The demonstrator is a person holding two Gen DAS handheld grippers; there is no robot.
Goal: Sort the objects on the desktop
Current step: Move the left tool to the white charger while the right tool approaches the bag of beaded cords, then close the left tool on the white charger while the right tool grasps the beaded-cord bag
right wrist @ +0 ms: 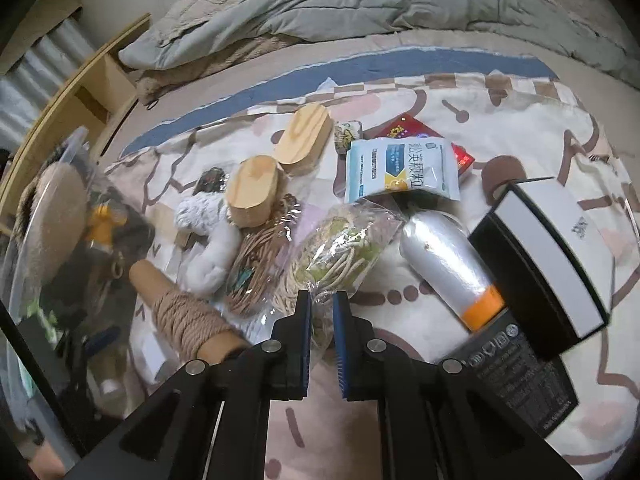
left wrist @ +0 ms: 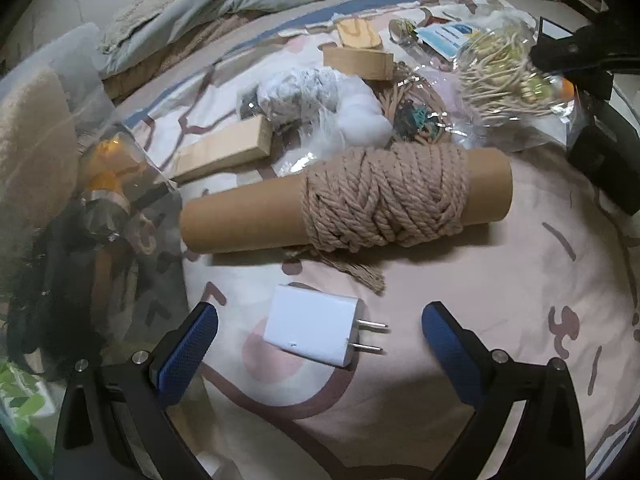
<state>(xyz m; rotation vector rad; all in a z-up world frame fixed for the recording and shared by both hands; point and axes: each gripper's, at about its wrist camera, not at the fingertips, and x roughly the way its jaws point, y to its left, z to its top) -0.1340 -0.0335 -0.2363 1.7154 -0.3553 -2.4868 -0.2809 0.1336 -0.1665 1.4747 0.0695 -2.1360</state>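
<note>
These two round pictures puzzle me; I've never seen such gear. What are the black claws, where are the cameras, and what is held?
A person holds a two-finger gripper in each hand; a fisheye camera on each looks along its fingers. In the left view, the left gripper stands open around a white plug charger on the patterned bedsheet, beyond it a cardboard tube wound with rope. In the right view, the right gripper is pinched shut on a clear bag of cord. Wooden blocks, a medicine sachet and a silver bottle lie around.

Bedroom, home: bed with patterned sheet [left wrist: 500, 280], rumpled grey quilt [right wrist: 320, 12] at its far side, wooden shelf [right wrist: 92, 80] alongside.
</note>
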